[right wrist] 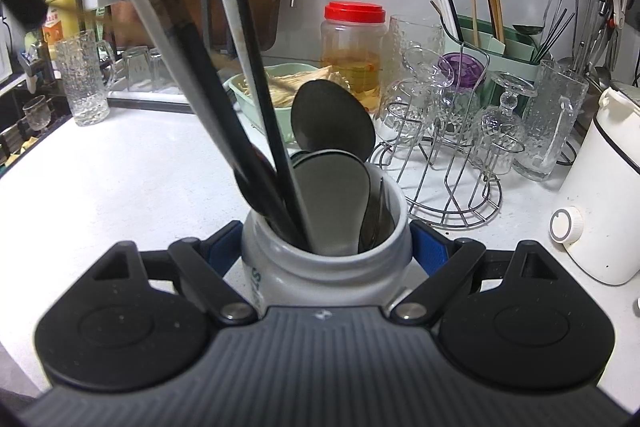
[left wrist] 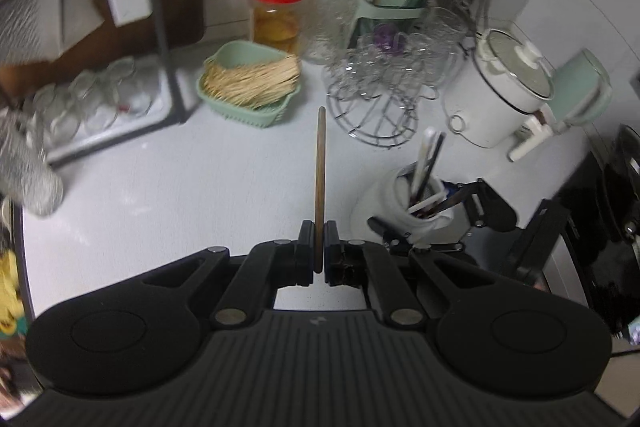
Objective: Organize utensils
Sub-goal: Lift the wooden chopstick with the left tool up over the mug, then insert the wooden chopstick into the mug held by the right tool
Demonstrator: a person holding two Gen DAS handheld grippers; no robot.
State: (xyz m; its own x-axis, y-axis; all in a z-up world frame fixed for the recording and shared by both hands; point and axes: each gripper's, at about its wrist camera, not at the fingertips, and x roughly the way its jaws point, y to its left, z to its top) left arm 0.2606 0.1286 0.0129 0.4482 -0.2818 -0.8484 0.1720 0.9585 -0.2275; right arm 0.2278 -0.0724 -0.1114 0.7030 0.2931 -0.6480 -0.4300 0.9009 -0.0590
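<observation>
White counter [left wrist: 168, 187] runs under both cameras, crowded at the back with a red-lidded jar [left wrist: 279, 9], a green basket of wooden sticks [left wrist: 250, 83], a wire glass rack [left wrist: 380, 95] and a green utensil caddy [left wrist: 390, 1] that already stands chopsticks upright.

My left gripper [left wrist: 319, 247] has its jaws pressed together on a single brown chopstick [left wrist: 320, 163], pinched near one end so the rest points away from me, clear above the counter. My right gripper [right wrist: 326, 255] has its jaws set wide around a white jar [right wrist: 326, 267], the blue pads against its sides, holding it upright on the counter. From the left camera the same jar [left wrist: 408, 203] sits off to the right of the chopstick. It is packed with spoons [right wrist: 332, 127], black chopsticks and pale ones [right wrist: 224, 7], all leaning out of the mouth.

I judge I am mid-sort: one chopstick is out of the mixed jar and in transit, with the other hand steadying the jar. The caddy at the back looks the likeliest home for it, though I cannot be sure which slot suits it.

Next I would carry the chopstick over the glasses to the caddy, tip it upright, and lower it in before spreading the jaws. The glass rack stands right in the path, so I want height first. The right hand should keep the jar from tipping.
</observation>
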